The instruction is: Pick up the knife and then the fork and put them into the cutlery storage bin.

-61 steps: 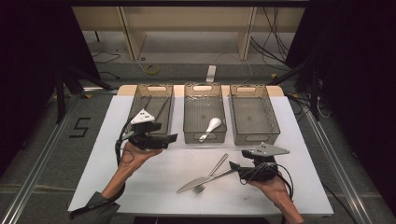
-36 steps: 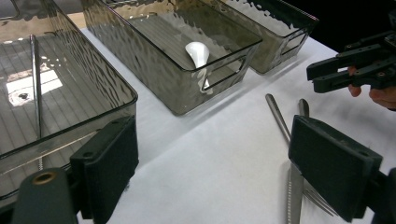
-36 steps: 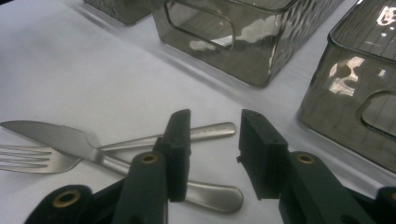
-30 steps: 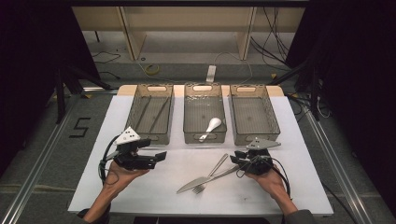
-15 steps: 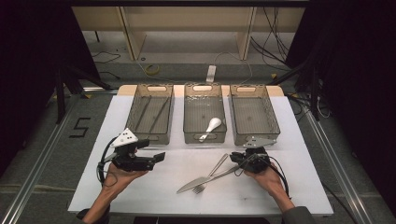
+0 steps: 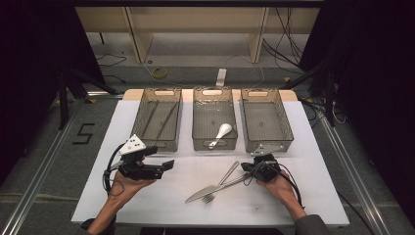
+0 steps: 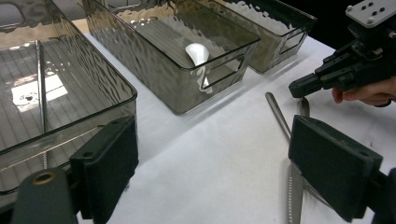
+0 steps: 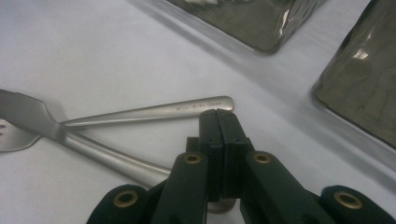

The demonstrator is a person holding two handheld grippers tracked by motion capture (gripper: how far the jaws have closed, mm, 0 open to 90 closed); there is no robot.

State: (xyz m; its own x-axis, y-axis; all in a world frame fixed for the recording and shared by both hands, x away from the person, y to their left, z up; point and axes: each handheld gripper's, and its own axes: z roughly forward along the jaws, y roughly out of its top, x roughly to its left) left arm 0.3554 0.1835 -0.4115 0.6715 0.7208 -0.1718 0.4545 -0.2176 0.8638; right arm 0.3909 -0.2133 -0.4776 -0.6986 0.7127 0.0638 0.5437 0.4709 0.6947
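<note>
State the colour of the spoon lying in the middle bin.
White; the spoon shows best in the high view.

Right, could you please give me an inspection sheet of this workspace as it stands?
Surface: white table cover, bare in front.
Job's things: knife and fork lie crossed; left bin holds thin rods, middle bin a white spoon, right bin nothing.
Clutter: nothing seen.
Grippers: left gripper open, holding nothing; right gripper has just closed, shut over the knife handle, nothing seen between its tips.
Cables: black cable loops from the left gripper.
Surroundings: floor mark "5", wooden shelf, loose floor wires.
</note>
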